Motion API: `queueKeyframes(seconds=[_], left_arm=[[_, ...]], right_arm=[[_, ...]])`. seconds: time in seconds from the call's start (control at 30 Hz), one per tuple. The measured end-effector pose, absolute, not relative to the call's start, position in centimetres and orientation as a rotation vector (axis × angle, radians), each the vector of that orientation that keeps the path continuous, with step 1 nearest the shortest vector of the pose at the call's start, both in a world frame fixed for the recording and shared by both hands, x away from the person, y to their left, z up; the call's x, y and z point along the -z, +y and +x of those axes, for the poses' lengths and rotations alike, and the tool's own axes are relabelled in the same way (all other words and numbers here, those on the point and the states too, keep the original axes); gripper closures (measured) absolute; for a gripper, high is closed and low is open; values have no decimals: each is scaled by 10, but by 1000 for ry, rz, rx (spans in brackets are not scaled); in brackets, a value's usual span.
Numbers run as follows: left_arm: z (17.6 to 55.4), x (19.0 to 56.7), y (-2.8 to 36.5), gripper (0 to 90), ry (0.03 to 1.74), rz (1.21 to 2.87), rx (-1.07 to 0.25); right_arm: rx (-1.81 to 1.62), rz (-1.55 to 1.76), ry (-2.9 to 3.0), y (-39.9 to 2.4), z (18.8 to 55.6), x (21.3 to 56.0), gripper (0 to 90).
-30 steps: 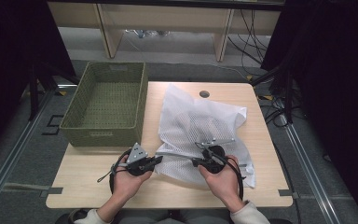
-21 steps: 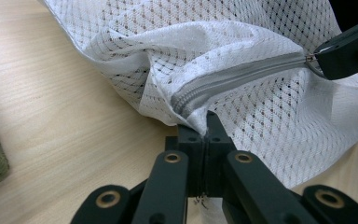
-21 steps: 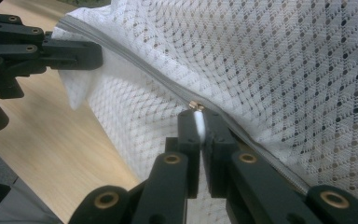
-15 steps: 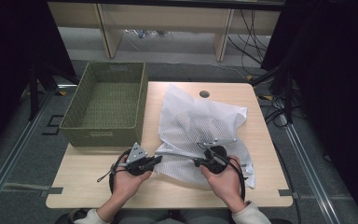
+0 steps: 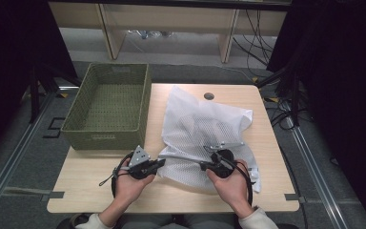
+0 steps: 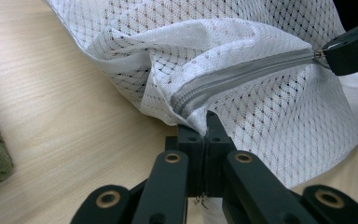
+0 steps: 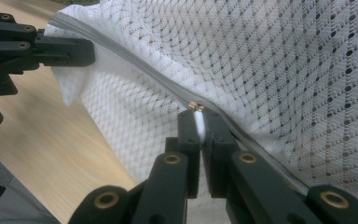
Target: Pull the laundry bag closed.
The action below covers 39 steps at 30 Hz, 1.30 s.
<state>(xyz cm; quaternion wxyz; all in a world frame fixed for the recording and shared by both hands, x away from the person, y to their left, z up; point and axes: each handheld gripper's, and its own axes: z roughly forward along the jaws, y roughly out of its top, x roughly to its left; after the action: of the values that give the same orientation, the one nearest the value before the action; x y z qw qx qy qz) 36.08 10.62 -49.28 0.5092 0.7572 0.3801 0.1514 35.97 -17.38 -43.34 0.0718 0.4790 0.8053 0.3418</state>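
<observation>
A light wooden table (image 5: pixel 100 191) with rounded corners stands on a grey floor (image 5: pixel 24 157), with dark curtains to either side and pale shelving with loose cables beyond its far edge. A small round cable hole (image 5: pixel 208 96) sits near the table's far edge. The white mesh laundry bag (image 5: pixel 200 129) lies spread over the middle and right of the table, reaching from just beside that hole to the near edge. Left of the bag, at the table's far left corner, stands an olive woven basket (image 5: pixel 107 107). The left gripper (image 5: pixel 161 162), at the bag's near left corner, has its jaws pressed together on the mesh at the end of the grey zipper (image 6: pixel 242 74). The right gripper (image 5: pixel 203 166), at the bag's near edge, pinches the zipper pull (image 7: pixel 196 106) between nearly touching jaws.
</observation>
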Motion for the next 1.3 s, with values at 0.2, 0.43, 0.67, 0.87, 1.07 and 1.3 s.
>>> queueKeyframes(seconds=[0.2,0.43,0.67,0.87,1.07,1.3], left_arm=[[361,492,107,886,904,1830,-374],[361,492,107,886,918,1822,-369],[361,493,107,886,925,1819,-367],[361,492,108,886,927,1816,-364],[362,492,108,886,932,1812,-367],[362,493,109,886,932,1819,-371]], right_arm=[[-1023,1448,2410,-174,359,433,879],[-1022,1468,2390,-176,358,433,879],[-1002,1470,2380,-180,358,433,879],[-1018,1474,2393,-184,358,434,879],[-1015,1471,2396,-187,358,434,879],[-1008,1488,2371,-190,357,434,879]])
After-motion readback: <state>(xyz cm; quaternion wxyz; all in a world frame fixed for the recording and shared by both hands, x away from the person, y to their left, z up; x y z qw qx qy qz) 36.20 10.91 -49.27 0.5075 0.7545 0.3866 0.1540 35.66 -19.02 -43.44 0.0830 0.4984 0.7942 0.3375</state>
